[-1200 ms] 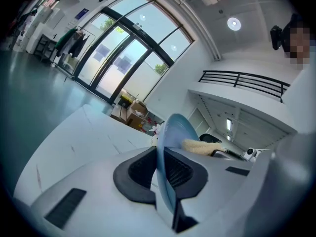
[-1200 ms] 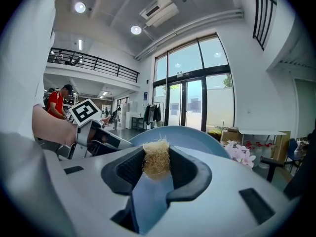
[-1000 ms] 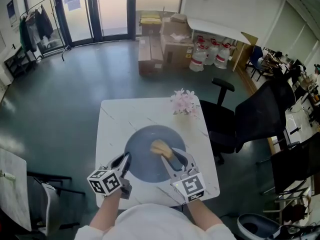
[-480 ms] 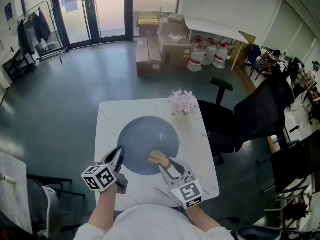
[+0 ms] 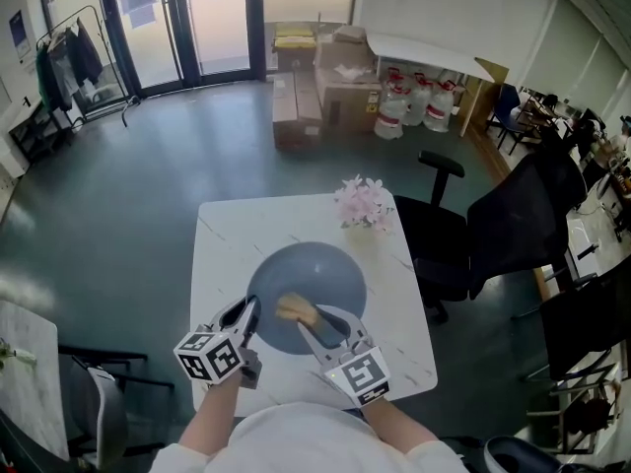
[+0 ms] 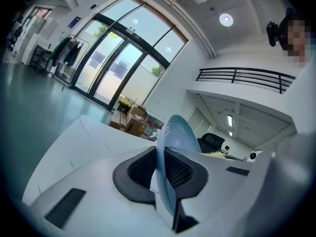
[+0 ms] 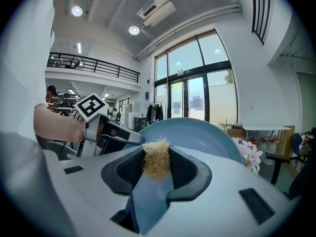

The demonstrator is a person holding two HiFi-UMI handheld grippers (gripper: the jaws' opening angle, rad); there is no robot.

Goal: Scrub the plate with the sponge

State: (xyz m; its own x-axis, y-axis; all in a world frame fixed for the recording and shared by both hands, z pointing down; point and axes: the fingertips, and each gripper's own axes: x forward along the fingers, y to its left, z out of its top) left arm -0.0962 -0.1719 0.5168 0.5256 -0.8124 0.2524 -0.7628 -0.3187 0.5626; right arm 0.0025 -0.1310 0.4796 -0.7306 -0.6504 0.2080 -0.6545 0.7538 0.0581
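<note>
A: What is nearest?
B: 2 grippers at the near edge of the table (image 5: 222,235). The left gripper (image 6: 163,168) is nipped narrow onto the rim of the blue plate (image 5: 320,269), on the plate's near-left side. Both pads press the thin edge.
A: And the other?
B: The right gripper (image 7: 157,166) is clamped on a tan, fibrous sponge (image 7: 156,158). The sponge sits on the plate's surface, towards its near side, to the right of the left gripper's hold.
A: Where is the plate itself?
B: Over the near half of the table, about midway between the left and right edges. Whether it lies flat I cannot tell.
A: Anything further on?
B: A bunch of pink flowers (image 5: 363,202) at the table's far right corner, apart from the plate. Beyond the table a black office chair (image 5: 449,230) stands on the right. Then come cardboard boxes (image 5: 325,82) and water jugs (image 5: 419,106) by the far wall, with glass doors (image 5: 187,18) at the back.
</note>
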